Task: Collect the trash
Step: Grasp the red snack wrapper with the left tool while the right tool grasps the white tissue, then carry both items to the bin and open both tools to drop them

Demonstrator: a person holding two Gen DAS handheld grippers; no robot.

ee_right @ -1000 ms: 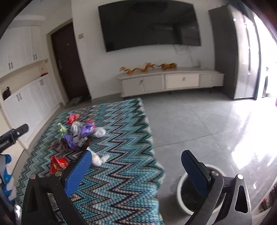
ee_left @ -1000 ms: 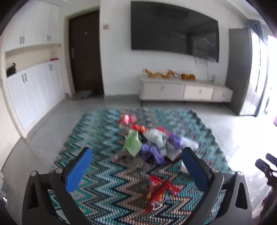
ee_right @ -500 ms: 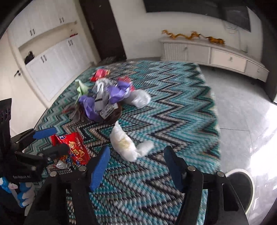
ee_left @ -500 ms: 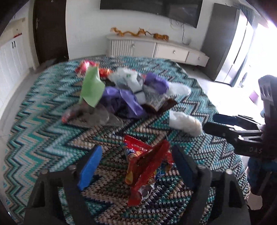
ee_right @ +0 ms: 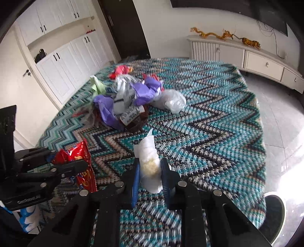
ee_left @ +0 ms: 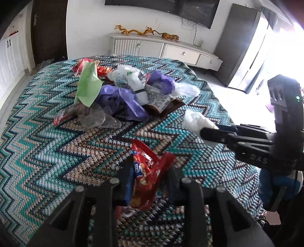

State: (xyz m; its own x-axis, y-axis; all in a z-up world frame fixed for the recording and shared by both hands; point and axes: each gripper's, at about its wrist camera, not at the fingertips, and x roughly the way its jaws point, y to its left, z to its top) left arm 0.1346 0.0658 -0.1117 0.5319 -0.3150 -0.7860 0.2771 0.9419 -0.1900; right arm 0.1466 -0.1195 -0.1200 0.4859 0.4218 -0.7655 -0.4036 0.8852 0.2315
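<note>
The red snack bag [ee_left: 147, 175] is clamped between the fingers of the left tool [ee_left: 148, 180], low at 6 o'clock in the left wrist view, over the zigzag rug [ee_left: 47, 161]. The white wad [ee_right: 150, 165] is pinched in the right tool [ee_right: 150, 174], also at 6 o'clock in its own view.

Farther up the rug, toward 12 o'clock, lies the trash pile [ee_left: 121, 91]: a green wrapper [ee_left: 88, 85], purple bags [ee_left: 123, 100], a brown printed packet [ee_left: 163, 102], a clear bag [ee_right: 171, 100] and red wrappers [ee_right: 120, 70].

The teal, black and beige rug covers a pale tiled floor [ee_right: 281, 117]. A low white cabinet [ee_left: 165, 51] with golden dragon figures [ee_left: 134, 31] stands along the far wall under a dark screen [ee_left: 171, 7].

Only the right wrist view shows the white wall cupboards [ee_right: 66, 62] at 10 o'clock and a round white bin [ee_right: 273, 212] at 4 o'clock beside the rug's edge; its contents cannot be made out.
</note>
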